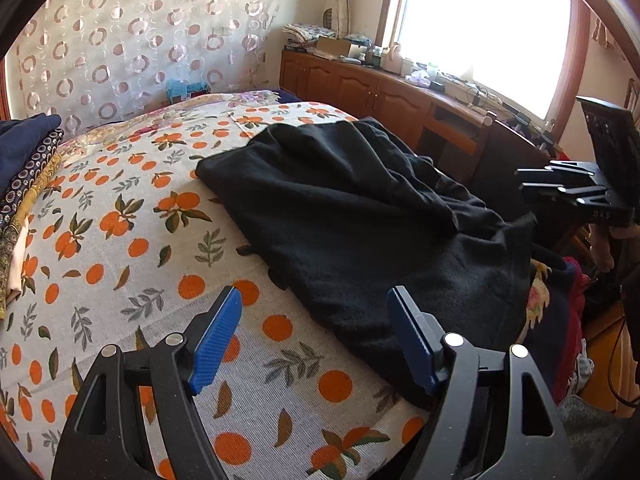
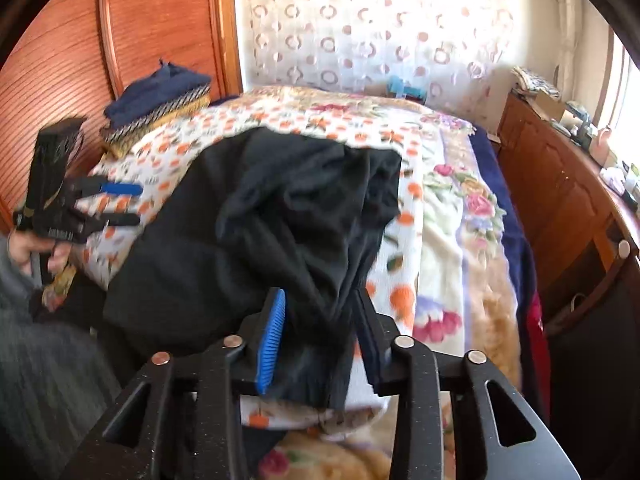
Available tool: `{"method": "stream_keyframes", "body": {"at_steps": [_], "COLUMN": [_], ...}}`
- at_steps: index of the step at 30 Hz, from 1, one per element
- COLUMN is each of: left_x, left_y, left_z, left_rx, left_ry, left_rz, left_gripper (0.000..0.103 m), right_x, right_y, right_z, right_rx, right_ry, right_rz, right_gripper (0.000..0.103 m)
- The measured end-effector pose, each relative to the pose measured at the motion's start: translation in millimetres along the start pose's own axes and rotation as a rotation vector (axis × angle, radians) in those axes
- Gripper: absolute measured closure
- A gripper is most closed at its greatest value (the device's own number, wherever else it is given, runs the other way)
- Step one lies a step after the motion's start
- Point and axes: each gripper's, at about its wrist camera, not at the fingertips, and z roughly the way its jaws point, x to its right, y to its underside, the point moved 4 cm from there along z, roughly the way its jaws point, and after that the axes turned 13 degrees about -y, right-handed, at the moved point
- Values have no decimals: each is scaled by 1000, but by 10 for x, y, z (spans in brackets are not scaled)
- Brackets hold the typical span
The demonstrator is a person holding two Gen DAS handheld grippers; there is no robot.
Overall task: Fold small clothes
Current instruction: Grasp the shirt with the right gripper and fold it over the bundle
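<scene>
Garment in black, rumpled on the orange-print bedspread: I judge I am mid-fold. My right gripper has jaws part-spread around a cloth edge; my left gripper hovers spread, empty. Next, flattening the bunched layer.

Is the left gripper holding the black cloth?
No: the left gripper stands open above the orange-print sheet, with nothing between its pads, beside the black cloth.

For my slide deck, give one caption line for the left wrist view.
Open left tool poised over crumpled black knit garment on orange-print bedsheet.
</scene>
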Motion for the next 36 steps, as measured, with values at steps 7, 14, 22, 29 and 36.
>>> {"method": "stream_keyframes", "body": {"at_steps": [7,14,22,29,36], "left_x": [-131,-236,-322,-358,-306], "left_y": [-206,-250,-187,-137,-134], "left_z": [11,18,36,42,37], "left_rx": [37,52,44,38,37], "left_ry": [-27,-39,-48,-50,-48], "left_rz": [-26,-58,-79,-91,-86], "left_gripper": [27,27,27,27,27], "right_x": [-3,76,271,297,611], "right_y": [-415,-752,-956,-1275,-1599], "right_z": [363,906,1380,1132,853], "right_rx": [39,16,-70,38,97], "right_ry": [6,-62,-103,-65,138], "right_rz": [34,132,232,114,110], "right_gripper": [64,63,63,101,101]}}
